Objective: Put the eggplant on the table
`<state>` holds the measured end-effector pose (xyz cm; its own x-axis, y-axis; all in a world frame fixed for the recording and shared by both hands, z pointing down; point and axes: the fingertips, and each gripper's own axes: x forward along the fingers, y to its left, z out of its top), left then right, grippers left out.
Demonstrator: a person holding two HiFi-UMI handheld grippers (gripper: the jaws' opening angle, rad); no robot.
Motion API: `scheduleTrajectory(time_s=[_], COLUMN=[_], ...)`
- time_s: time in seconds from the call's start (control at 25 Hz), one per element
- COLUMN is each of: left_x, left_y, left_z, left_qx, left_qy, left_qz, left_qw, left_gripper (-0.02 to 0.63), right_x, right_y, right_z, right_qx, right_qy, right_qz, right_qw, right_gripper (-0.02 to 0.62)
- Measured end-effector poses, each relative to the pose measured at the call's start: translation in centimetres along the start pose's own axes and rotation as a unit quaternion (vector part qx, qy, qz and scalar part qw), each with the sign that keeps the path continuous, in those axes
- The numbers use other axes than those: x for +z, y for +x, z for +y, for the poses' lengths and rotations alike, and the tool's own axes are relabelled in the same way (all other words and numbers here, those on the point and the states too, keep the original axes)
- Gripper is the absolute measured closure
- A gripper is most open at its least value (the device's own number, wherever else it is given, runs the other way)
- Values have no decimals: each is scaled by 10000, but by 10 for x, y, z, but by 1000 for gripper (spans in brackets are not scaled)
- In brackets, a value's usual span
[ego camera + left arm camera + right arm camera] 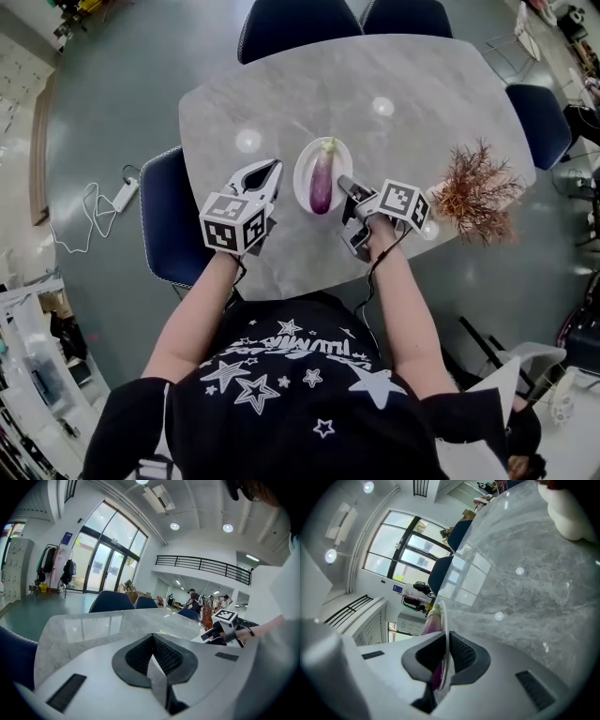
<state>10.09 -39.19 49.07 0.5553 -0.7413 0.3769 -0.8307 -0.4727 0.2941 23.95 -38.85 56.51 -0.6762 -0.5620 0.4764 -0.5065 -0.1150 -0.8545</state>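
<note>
A long purple eggplant (pixel 322 183) with a green stem end is lying on a round white plate (pixel 302 171), and the plate is sitting near the middle of a grey marble-patterned bench (pixel 422 84). The right tool (pixel 345 184) is reaching to the right side of the plate, and in the right gripper view its jaws (pixel 443 644) are gripping the thin rim of the plate (pixel 442 616), with the eggplant (pixel 432 620) showing just behind that rim. The left tool (pixel 270 169) is hovering just beside the left side of the plate, apart from it; in the left gripper view its jaws (pixel 152 648) are pressing together with nothing between them. A dry reddish-brown bunch of twigs (pixel 473 192) is lying on the bench to the right of the right tool. Dark blue chairs are standing around the bench, one of them (pixel 169 220) at the left edge near the person's left arm.
</note>
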Motion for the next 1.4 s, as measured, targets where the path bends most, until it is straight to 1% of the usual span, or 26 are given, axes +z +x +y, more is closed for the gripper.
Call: scheduleTrajectory(time_s=[0.12,0.28,0.52,0.92,1.12,1.4], left_x=[-2,-6,-13,-18,-17,-18], left_y=[6,11,16,16,14,7], left_z=[8,19,24,22,16,12], left_qx=[137,280,397,388,179,92], left_qy=[-27,-101,-187,-227,-305,-273], left_qz=[20,69,148,200,88,88], left_qw=[9999,9995,9989,9988,9993,9995], left_gripper=[598,598,598,598,598,598], right_x=[3,6,7,5,-4,-5], right_y=[14,31,44,51,52,51], right_z=[-8,-16,-30,-40,-40,-41], right_qx=[-51,-87,-197,-284,-387,-515], right_qy=[-59,-77,-75,-23,29,-73], right_qz=[177,296,467,477,380,264], right_qw=[9998,9995,9987,9985,9985,9983], right_gripper=[572,572,572,574,574,572])
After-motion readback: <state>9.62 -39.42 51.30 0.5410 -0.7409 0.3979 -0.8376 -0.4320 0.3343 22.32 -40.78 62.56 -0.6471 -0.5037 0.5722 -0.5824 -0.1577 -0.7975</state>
